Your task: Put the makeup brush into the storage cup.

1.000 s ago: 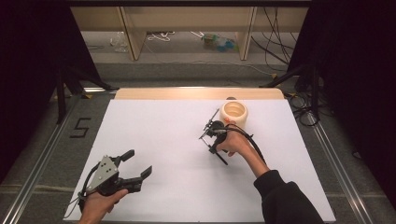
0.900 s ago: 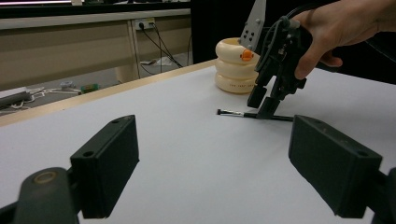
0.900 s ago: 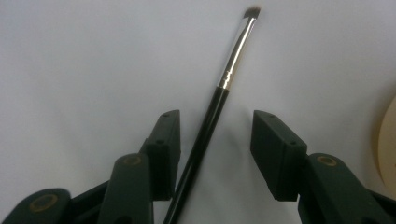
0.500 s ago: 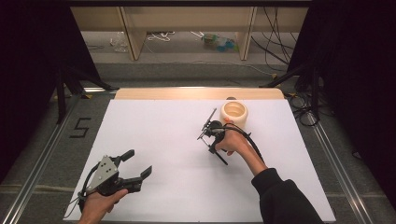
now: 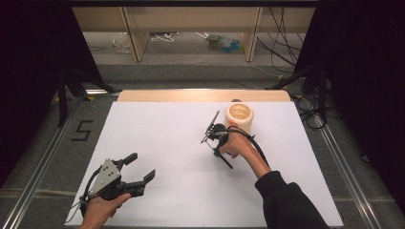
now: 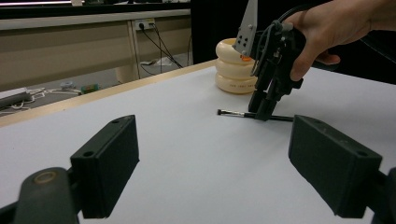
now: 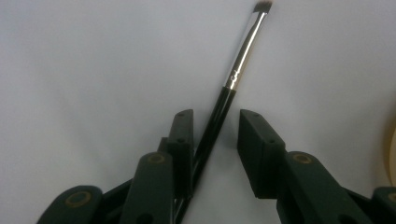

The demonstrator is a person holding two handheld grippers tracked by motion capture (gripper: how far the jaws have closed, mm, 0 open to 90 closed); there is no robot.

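Lying flat on the white table (image 5: 157, 138), a slim black-handled brush (image 7: 233, 74) with a silver ferrule is framed between the jaws of the right gripper (image 7: 215, 149). In the right gripper view the jaws are seen parted to a narrow gap, not closed: the handle runs along the inner face of one jaw, perhaps touching it, while the other jaw stands clear of it. The brush's long axis is aligned nearly with the jaws' own length, bristle end pointing away from the gripper, so a closing pinch would be taken across the handle. In the left gripper view the brush (image 6: 243, 115) is seen just in front of a cream ringed holder (image 6: 233, 67). The left gripper (image 5: 129, 174) is held wide open, well apart near the table's front, with nothing between its jaws; the right gripper is plainly the nearer.
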